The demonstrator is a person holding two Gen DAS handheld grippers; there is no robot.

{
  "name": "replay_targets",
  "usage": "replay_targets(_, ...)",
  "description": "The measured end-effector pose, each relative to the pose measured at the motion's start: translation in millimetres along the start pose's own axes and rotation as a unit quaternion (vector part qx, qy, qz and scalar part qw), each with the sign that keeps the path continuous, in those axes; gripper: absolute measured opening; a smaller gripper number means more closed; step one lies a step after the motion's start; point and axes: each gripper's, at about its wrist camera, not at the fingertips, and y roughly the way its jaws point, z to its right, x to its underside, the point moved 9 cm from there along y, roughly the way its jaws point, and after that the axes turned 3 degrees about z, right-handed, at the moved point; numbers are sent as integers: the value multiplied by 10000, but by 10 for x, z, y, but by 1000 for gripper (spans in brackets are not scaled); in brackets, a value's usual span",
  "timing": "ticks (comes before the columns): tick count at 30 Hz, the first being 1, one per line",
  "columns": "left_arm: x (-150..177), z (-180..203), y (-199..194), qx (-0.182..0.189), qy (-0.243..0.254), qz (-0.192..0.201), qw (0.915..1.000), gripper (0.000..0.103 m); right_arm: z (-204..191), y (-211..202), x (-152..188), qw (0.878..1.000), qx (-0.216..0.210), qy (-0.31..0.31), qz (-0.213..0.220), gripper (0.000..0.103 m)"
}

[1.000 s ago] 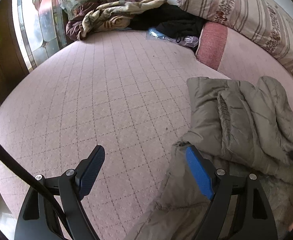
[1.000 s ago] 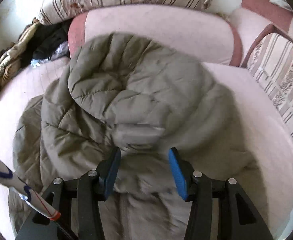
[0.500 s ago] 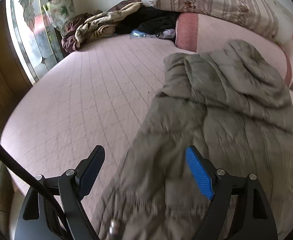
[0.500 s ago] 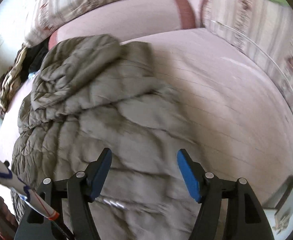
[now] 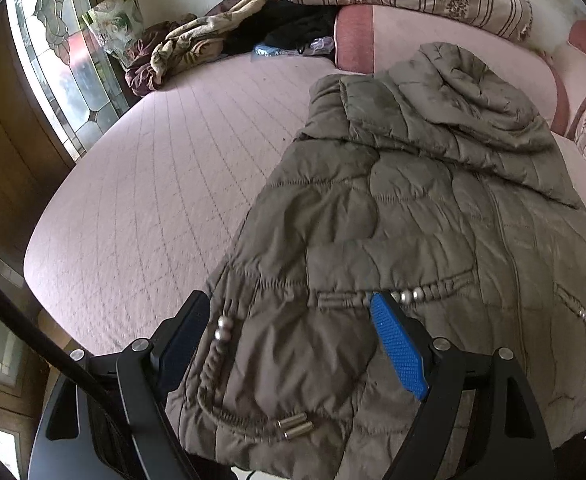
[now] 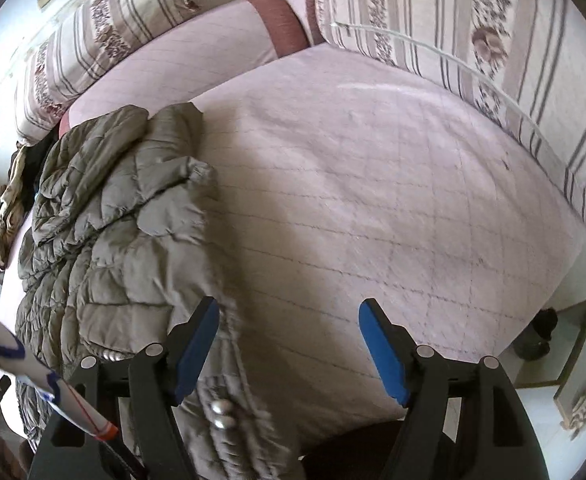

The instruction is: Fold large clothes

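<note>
**Both claws carried to the hem end of the coat, right one newly spread**

Swung both hands across the bed in the last second. A second ago my left view showed mostly bare quilted mattress with the coat off to the right; now the olive quilted puffer coat (image 5: 425, 216) fills that view, lying lengthwise on the pink quilted mattress (image 5: 161, 184), hood end toward the pink bolster cushion (image 5: 357, 36), hem end hanging near me.

Left gripper (image 5: 289, 344): jaws wide, unchanged in spread. The hem corner with its beaded drawcord (image 5: 217, 332) sits between the fingers, but I see no pad pressing on cloth. Not a grip yet.

Right gripper (image 6: 289, 344): a second ago it stood narrower over the bunched middle of the coat; the jaws have just been opening, and now stand wide. Its left finger sits against the coat's right edge near the hem; between the fingers there is mostly bare mattress, nothing clamped. This view is motion-blurred at the hem, so contact is uncertain.

Reading: the upper part already looks folded in on itself; sleeves not separately visible. I judge I am now placed at the two hem corners, ready to pinch and carry the hem up toward the hood. The right claw looks offset past the edge; likely needs to shift onto the cloth first.

Clothes pile (image 5: 197, 48) at the far corner untouched.
</note>
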Motion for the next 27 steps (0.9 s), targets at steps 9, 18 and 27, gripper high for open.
replay_targets(9, 77, -69, -36, -74, -76, -51, 9999, 82, 14, 182, 156, 9995, -207, 137, -197, 77)
replay_targets(18, 66, -193, 49, 98, -156, -130, 9997, 82, -46, 227, 169, 9992, -297, 123, -230, 81)
replay_targets(27, 4, -857, 561, 748, -1127, -655, 9886, 82, -66, 292, 176, 9978, -475, 300, -338, 82)
